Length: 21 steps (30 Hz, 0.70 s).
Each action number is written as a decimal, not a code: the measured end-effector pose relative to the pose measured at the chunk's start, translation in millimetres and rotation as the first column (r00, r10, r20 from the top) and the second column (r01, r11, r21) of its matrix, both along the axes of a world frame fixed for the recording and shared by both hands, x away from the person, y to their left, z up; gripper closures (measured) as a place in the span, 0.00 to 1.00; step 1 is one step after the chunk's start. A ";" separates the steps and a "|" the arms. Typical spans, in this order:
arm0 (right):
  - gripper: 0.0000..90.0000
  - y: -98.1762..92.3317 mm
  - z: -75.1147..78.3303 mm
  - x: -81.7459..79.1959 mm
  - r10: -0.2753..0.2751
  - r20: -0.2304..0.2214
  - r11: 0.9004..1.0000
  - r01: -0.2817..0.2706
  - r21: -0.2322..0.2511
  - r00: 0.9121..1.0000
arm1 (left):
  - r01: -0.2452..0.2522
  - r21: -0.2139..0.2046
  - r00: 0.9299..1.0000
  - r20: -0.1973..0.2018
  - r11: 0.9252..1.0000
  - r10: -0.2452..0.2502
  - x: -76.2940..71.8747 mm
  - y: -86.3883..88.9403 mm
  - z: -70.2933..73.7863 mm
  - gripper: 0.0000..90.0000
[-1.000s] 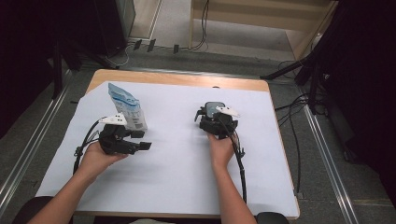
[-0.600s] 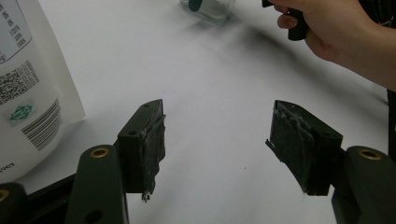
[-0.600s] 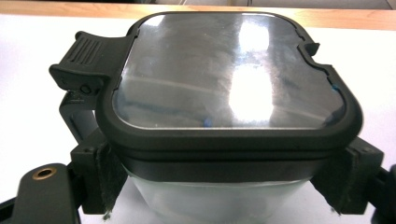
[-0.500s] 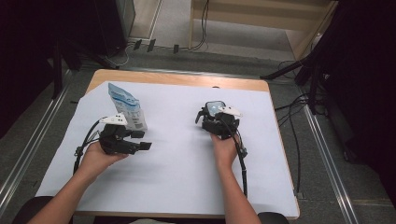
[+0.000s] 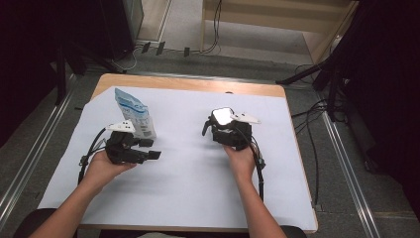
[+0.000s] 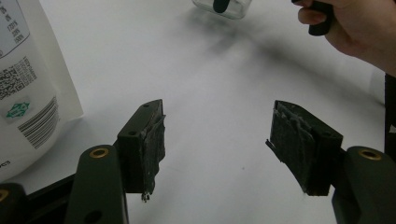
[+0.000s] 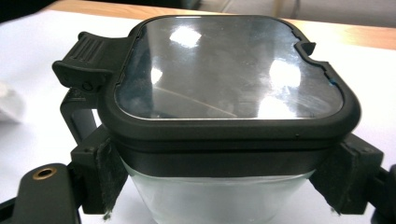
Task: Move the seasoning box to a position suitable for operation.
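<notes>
A clear jar [image 7: 224,93] with a black-rimmed, windowed lid and a side latch sits between the pads of my right gripper [image 7: 229,182], which is shut on it just under the lid. In the high view the jar [image 5: 222,116] is held right of centre, just above the white sheet, by the right gripper [image 5: 221,128]. A white and blue stand-up pouch [image 5: 133,116] stands at the left. My left gripper [image 5: 150,149] rests beside it, open with nothing between its jaws. The left gripper view has the pouch [image 6: 28,84] at the left of that open gripper [image 6: 224,149], with the jar [image 6: 224,7] far off.
A white sheet [image 5: 198,188] covers most of the wooden table [image 5: 198,85]. Cables trail from both grippers toward the person. Dark stands and floor cables surround the table.
The right hand has lifted the jar slightly and shifted it a little. The left hand and the pouch have not moved.
</notes>
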State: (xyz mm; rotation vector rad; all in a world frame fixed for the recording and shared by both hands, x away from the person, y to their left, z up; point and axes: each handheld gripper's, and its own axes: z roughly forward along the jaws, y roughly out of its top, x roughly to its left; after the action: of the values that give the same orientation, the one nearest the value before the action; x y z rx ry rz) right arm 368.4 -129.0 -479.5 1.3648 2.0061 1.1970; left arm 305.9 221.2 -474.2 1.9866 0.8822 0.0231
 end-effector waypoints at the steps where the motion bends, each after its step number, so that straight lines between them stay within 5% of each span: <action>1: 0.18 0.0 0.0 0.0 0.000 0.000 1.000 0.000 0.000 1.000 | 0.000 0.000 1.000 0.000 1.000 0.000 0.0 0.0 0.0 0.41; 9: 0.18 -1.8 16.8 -20.4 0.139 0.024 0.990 -0.139 -0.009 0.990 | 0.002 -0.002 1.000 -0.016 1.000 -0.002 1.2 0.9 0.1 0.41; 21: 0.18 15.0 3.1 -38.3 0.282 0.012 0.959 -0.282 -0.001 0.959 | 0.015 0.009 1.000 -0.019 1.000 -0.015 4.1 6.1 2.3 0.41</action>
State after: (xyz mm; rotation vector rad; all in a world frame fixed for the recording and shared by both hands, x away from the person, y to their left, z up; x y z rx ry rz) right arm 330.1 -114.0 -476.5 1.0929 2.2473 1.3215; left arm 309.9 227.3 -472.0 2.0045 0.8808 0.0000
